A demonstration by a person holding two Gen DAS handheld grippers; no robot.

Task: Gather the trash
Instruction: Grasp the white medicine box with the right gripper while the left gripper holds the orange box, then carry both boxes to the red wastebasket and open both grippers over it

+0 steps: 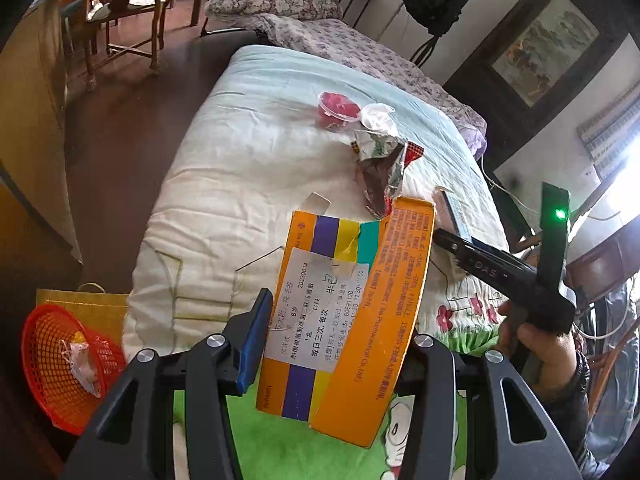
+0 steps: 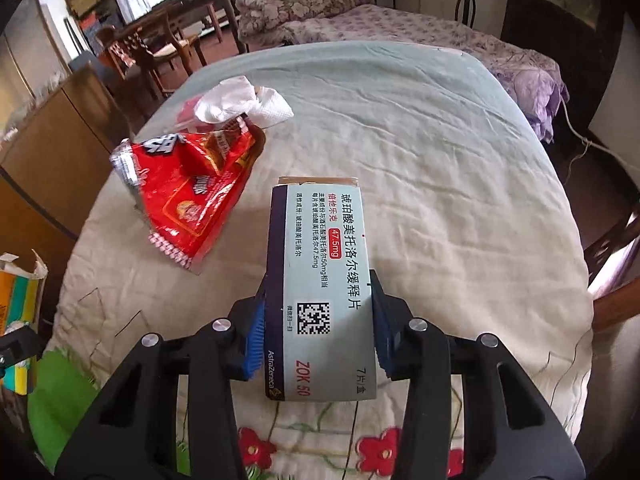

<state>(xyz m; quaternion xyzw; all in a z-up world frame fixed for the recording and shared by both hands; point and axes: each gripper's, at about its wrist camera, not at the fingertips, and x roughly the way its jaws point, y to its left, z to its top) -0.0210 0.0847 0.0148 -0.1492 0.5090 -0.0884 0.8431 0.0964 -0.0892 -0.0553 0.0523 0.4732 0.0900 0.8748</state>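
Note:
My left gripper is shut on an orange medicine box with purple, yellow and teal stripes, held above the bed; the box also shows at the left edge of the right wrist view. My right gripper is shut on a pale blue pill box, also seen in the left wrist view. On the quilt lie a red snack wrapper, a crumpled white tissue and a clear cup with red contents. A red mesh basket holding a crumpled scrap stands beside the bed at the left.
The bed's pale quilt fills the middle. A yellow paper bag stands behind the basket. Wooden chairs and a table stand on the dark floor beyond. A second bed with floral bedding lies farther back.

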